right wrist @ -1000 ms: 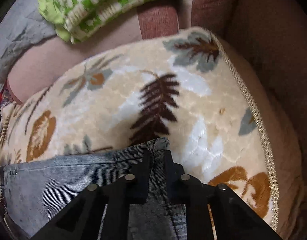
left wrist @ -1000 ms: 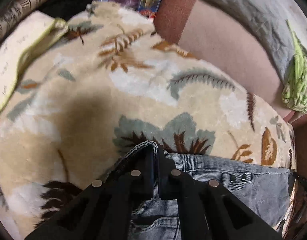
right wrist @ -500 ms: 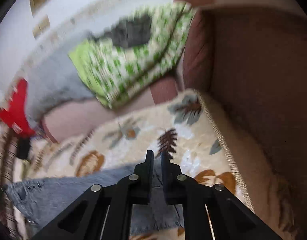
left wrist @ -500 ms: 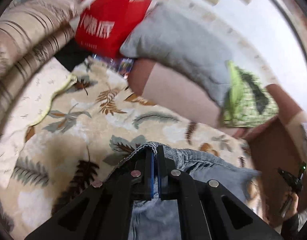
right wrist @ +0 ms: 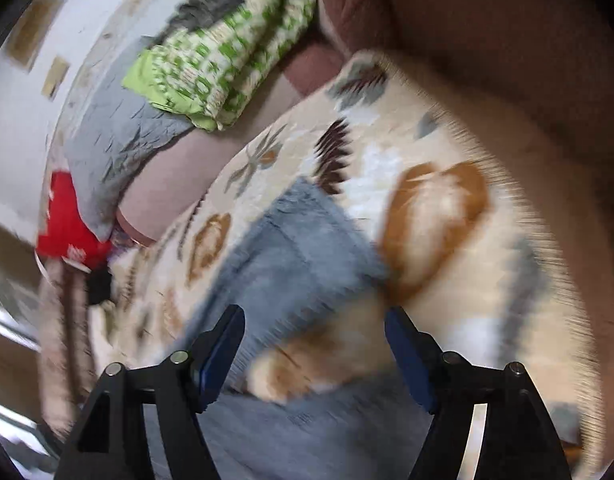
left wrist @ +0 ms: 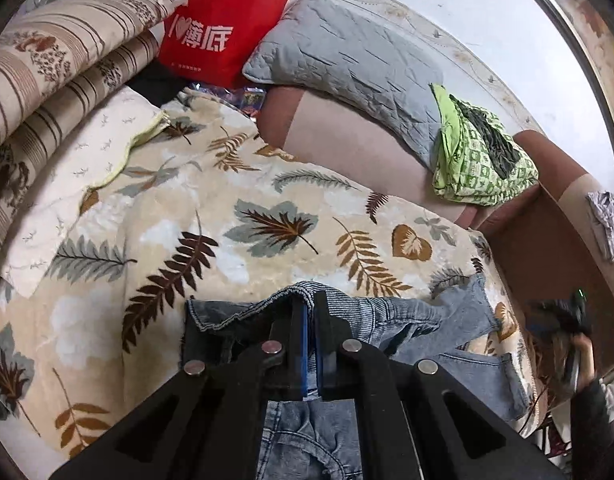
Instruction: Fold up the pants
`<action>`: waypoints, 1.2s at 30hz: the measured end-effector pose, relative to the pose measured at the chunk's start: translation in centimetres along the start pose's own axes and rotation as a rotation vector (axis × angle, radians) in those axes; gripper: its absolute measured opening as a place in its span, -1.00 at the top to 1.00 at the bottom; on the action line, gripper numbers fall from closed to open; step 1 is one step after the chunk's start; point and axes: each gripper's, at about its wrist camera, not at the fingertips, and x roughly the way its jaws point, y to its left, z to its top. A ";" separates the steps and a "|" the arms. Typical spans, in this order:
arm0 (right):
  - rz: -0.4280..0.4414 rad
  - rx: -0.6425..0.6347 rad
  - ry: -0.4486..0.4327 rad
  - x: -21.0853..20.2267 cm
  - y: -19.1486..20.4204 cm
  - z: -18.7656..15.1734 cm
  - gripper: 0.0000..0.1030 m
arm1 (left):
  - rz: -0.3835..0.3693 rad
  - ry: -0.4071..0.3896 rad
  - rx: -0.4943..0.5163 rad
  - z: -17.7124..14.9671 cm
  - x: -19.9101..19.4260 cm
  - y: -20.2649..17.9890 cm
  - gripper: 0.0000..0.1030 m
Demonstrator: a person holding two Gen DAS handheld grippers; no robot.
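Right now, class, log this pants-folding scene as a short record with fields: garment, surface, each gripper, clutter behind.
garment: jeans, crumpled on the blanket
surface: leaf-print blanket on a sofa
left gripper: shut on a jeans edge
right gripper: open, holding nothing, above the jeans; view blurred
behind: red bag, grey pillow, green cloth

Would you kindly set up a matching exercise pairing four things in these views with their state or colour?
Things:
1. left gripper
2. right gripper
3. shopping bag
4. quilted pillow

States or colours:
A. grey
B. open, holding nothing
C. red
D. shut on the jeans

Pairs: 1-D, 2-B, 3-C, 4-A
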 end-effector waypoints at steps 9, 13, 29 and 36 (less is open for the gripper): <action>-0.161 0.137 0.257 14.4 6.6 8.1 -0.47 | -0.014 -0.030 0.006 -1.7 -1.0 1.1 0.96; -0.362 0.167 0.280 17.8 6.4 9.3 -0.36 | -0.030 -0.048 0.020 -2.9 -1.6 1.3 0.95; -0.096 0.056 -0.107 -7.3 5.0 -1.1 0.85 | -0.069 -0.109 -0.013 -3.3 -6.5 3.1 0.95; -0.168 0.180 0.069 -6.1 -7.7 -17.6 -0.11 | 0.134 0.177 -0.027 -9.3 -5.0 7.1 0.85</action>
